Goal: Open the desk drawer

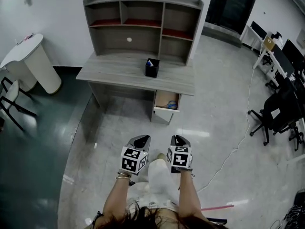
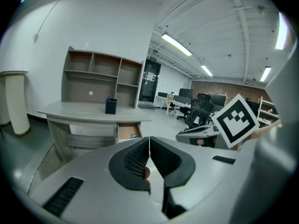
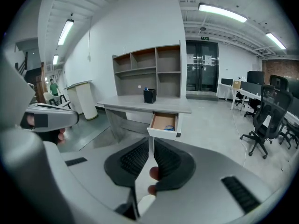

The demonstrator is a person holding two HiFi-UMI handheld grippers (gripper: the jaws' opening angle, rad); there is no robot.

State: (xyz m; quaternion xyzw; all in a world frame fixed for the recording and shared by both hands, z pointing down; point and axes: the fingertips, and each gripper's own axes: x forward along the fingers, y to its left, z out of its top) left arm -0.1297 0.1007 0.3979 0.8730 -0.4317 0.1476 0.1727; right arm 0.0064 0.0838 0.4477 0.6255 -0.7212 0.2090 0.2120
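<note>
Evidently the main work is complete. The drawer (image 1: 167, 100) stands pulled well out from under the right end of the desk (image 1: 128, 73), its light wooden inside open to view, with a small blue item (image 1: 172, 105) lying near its front. The white drawer front hangs clear of the desk frame. I judge the opening itself as done. What remains, if anything, is only for the person to stand off and finish.

Neither tool is at the drawer. Both are held close in front of the person's body, over the bare floor (image 1: 214, 142), well apart from the desk and side by side, pointing towards it.

The left gripper (image 2: 149, 147) has its jaws pressed together, the ribbed black pads meeting along one thin line. Nothing lies between them and it touches nothing.

The right gripper (image 3: 151, 147) is all but closed, with a narrow slit showing between its pads. That slit is empty. The drawer appears beyond its tips, far off, not in its grasp.

On the desk top a black pen holder (image 1: 152, 67) stands upright, and the shelf unit (image 1: 143, 23) sits behind it against the wall. No obstruction around the open drawer is visible.
</note>
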